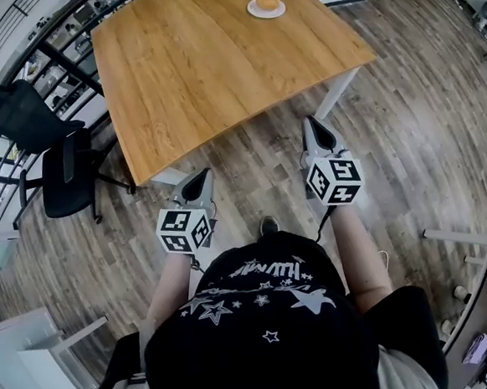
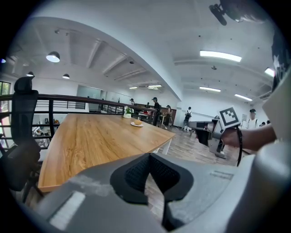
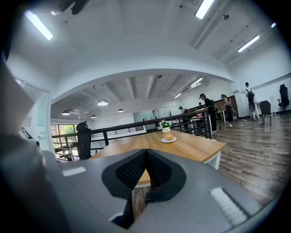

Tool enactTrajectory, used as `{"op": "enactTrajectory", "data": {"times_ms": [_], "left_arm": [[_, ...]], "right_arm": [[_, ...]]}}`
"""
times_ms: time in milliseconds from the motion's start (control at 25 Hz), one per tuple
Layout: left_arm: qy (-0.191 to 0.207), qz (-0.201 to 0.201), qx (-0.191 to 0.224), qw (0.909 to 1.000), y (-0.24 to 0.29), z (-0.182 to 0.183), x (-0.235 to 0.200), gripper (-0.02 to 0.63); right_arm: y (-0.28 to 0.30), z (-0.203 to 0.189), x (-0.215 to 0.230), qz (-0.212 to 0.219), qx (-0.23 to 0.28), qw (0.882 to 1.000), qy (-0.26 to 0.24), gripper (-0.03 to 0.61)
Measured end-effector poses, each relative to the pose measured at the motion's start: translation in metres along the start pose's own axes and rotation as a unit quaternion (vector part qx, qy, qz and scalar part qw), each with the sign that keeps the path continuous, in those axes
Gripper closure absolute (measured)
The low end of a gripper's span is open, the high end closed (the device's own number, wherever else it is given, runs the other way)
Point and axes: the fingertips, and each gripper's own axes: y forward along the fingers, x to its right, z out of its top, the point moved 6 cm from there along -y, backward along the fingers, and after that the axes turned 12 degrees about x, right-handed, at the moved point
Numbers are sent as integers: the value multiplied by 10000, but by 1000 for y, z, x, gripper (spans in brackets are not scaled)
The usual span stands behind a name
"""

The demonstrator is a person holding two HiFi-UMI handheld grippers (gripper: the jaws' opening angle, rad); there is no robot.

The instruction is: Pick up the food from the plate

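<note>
I see a wood-plank floor (image 1: 418,102) below me, and on it a big wooden table (image 1: 211,69) whose near corner points towards me. A black chair (image 1: 61,171) stands by the table's left edge, next to a dark railing (image 2: 68,102).

I hold both grippers over the floor, short of the table and well apart from the task's thing. The left gripper (image 1: 205,175) has its jaws together with nothing between them. The right gripper (image 1: 311,123) sits further forward, just beside the table's near edge, its jaws also pressed together and empty.

Far across the table, near its far end, lies a small white plate (image 1: 251,10). A round, orange-brown piece of food (image 1: 267,2) rests on it, untouched.
</note>
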Motion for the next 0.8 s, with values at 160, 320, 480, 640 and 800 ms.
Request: {"op": "enactTrajectory", "data": {"times_ms": [160,320,480,640,800], "left_arm": [[-31,59,109,9999,28,9,3,612],[-95,124,210,9997,41,15,1,612],[-83,221,207,9995,46,17,-8,612],[-158,329,248,9990,55,20,-25,612],[-174,319,312,9989,81,29,-41,612]], "right_arm": [[17,8,24,-13,73,10000,29,577],[28,8,35,1,70,10000,37,577],[41,3,42,-19,-17,10000,77,578],[56,0,49,-70,-77,9999,88,578],[76,3,59,-93,-90,9999,-50,577]]}}
